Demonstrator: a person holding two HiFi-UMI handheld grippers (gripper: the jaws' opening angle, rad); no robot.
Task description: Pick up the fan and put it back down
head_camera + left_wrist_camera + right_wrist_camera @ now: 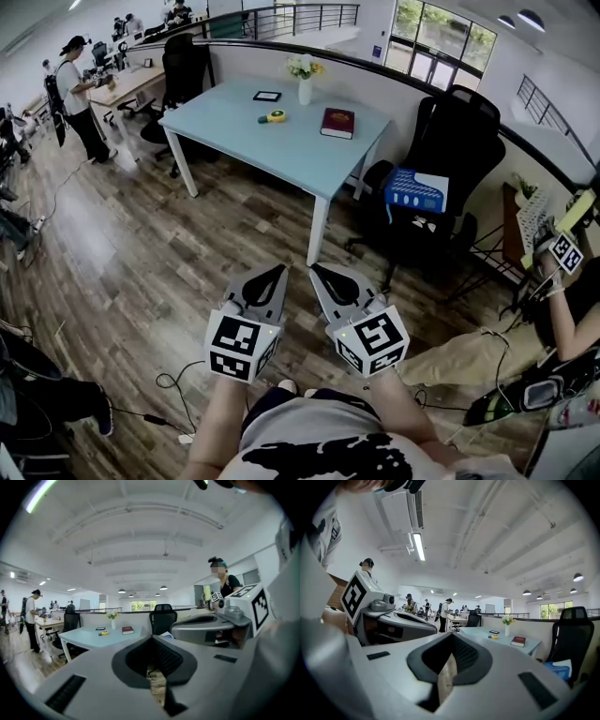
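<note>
A pale blue table (pixel 234 131) stands a few steps ahead on the wood floor. On it lies a small yellow and teal object (pixel 273 116) that may be the fan; it is too small to tell. It also shows far off in the left gripper view (pixel 104 633) and the right gripper view (pixel 493 636). Both grippers are held close to the body, side by side and well short of the table. My left gripper (pixel 277 271) (pixel 153 640) is shut with nothing in it. Beside it, my right gripper (pixel 318 271) (pixel 452 637) is shut and empty too.
The table also bears a red book (pixel 337 123), a vase of flowers (pixel 305 84) and a black tablet (pixel 267 96). A black office chair (pixel 455 141) with a blue-and-white item (pixel 415 190) stands at its right. A seated person (pixel 562 309) is far right. Cables (pixel 173 382) lie on the floor.
</note>
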